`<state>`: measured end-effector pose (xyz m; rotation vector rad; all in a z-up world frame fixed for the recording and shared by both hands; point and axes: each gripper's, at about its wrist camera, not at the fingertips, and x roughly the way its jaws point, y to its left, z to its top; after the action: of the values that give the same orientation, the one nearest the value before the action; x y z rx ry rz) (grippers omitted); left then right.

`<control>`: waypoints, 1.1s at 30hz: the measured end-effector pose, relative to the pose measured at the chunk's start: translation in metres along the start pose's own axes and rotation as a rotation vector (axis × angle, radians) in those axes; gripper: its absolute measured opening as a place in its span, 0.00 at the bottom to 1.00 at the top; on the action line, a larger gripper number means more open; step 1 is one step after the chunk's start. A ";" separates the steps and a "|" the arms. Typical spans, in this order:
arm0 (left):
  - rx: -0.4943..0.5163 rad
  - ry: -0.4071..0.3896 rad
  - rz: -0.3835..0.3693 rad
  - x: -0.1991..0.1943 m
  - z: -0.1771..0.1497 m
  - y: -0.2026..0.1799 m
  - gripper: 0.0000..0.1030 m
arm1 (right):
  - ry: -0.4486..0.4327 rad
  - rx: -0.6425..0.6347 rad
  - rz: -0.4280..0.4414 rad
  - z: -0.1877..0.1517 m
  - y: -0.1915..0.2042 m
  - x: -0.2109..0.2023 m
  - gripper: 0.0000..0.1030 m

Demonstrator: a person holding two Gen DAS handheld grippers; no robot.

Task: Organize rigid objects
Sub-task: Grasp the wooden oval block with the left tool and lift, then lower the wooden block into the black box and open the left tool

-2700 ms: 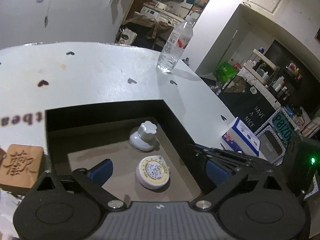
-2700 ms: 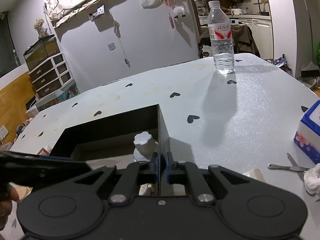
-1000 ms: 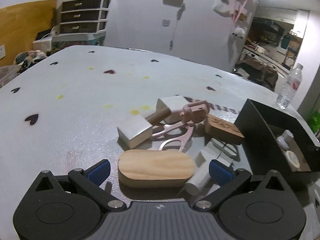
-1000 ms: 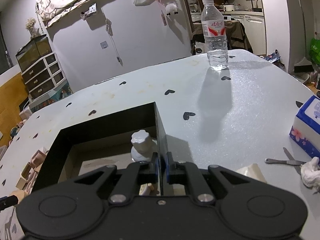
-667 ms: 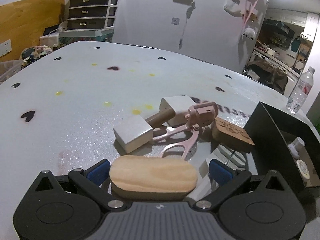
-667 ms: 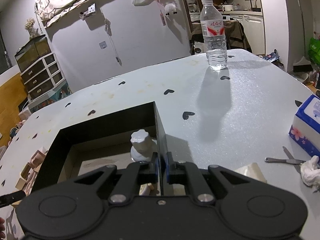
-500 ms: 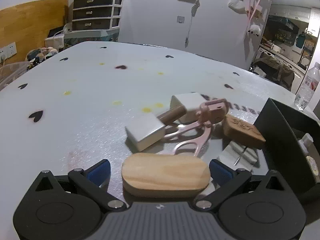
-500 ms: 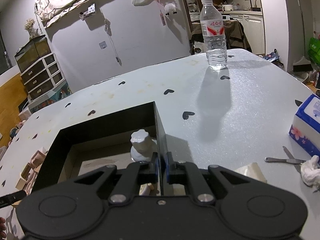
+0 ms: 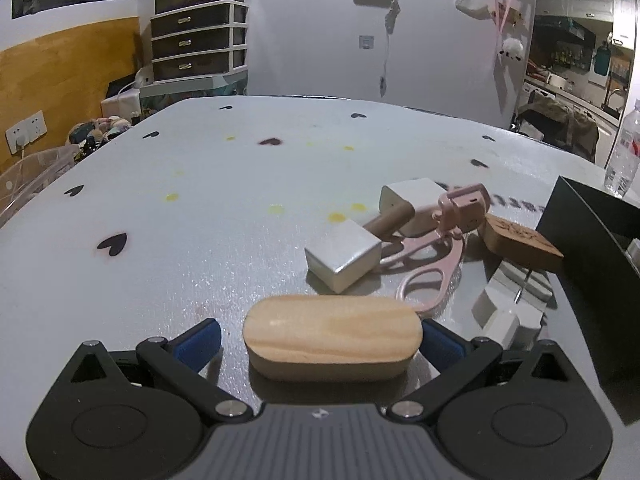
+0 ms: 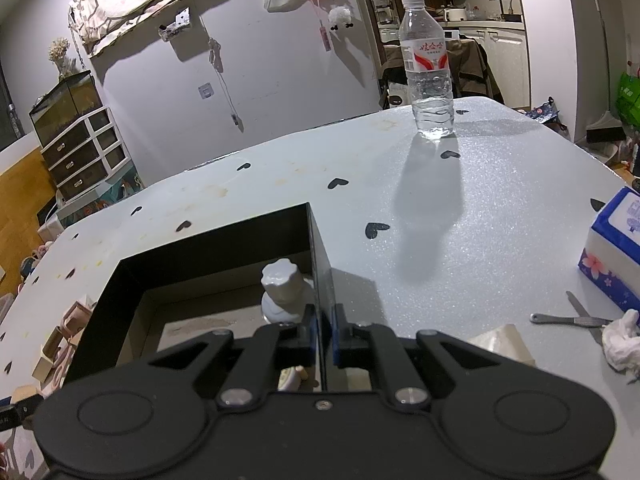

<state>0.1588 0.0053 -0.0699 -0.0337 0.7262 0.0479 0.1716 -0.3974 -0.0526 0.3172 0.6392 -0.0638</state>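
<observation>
Left wrist: wooden block (image 9: 333, 330) between fingers (image 9: 198, 338)

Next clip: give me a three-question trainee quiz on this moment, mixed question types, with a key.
1. True or false: the right gripper is shut on the wall of the black box.
2. Which item lies between the open fingers of the left gripper? A) oval wooden block B) pink scissors C) water bottle
3. Fill in: the white knob-topped piece stands ____ the black box.

Key: 1 true; 2 A; 3 inside.
</observation>
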 end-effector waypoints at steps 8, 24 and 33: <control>0.003 -0.016 -0.031 -0.002 0.000 -0.001 0.87 | 0.000 0.000 -0.001 0.000 0.001 0.000 0.07; 0.054 -0.130 -0.411 -0.030 0.058 -0.061 0.86 | -0.003 -0.001 0.003 -0.001 0.001 0.001 0.07; 0.024 -0.013 -0.620 -0.016 0.090 -0.156 0.86 | -0.003 -0.014 0.003 -0.001 0.001 0.000 0.07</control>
<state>0.2149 -0.1464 0.0098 -0.2333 0.6777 -0.5526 0.1711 -0.3967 -0.0528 0.3042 0.6355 -0.0570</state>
